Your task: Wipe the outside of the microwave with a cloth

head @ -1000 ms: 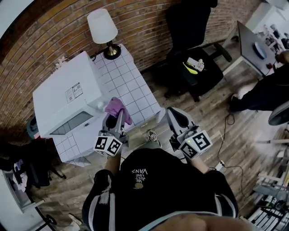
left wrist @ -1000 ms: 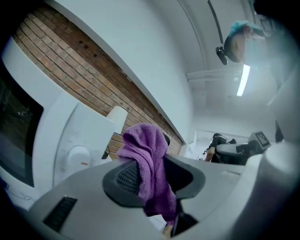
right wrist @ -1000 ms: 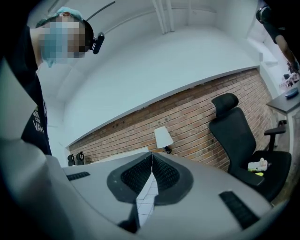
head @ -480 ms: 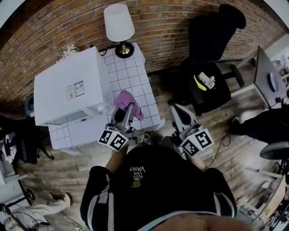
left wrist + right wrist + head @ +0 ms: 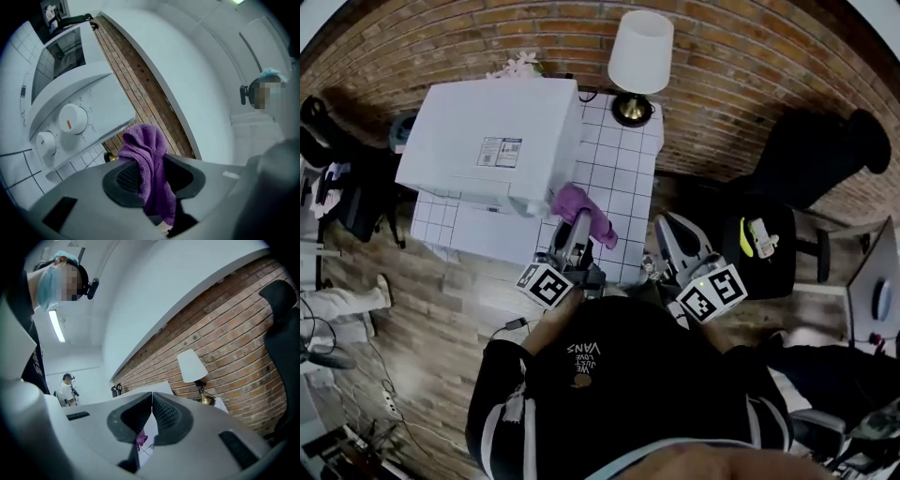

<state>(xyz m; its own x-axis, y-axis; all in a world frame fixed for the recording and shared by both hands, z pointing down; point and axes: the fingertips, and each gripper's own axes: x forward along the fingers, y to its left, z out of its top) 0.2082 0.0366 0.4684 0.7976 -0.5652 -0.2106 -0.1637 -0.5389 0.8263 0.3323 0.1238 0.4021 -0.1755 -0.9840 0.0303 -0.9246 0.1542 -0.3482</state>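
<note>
The white, box-shaped microwave (image 5: 492, 141) stands at the left on a white tiled table (image 5: 628, 178). Its smooth front panel carries two round dials.

The left gripper (image 5: 577, 228) is held forward at the table's near edge, pointing away from the person. Its jaws are closed on a purple terry cloth (image 5: 581, 206), which bunches above the ribbed pads and hangs down between them. The cloth sits just beside the microwave's near right corner; contact cannot be confirmed.

The right gripper (image 5: 673, 239) is held level just right of the table. Its jaws are pressed together and hold nothing.

A lamp (image 5: 639, 56) with a white conical shade stands against the brick wall (image 5: 741, 84).
</note>
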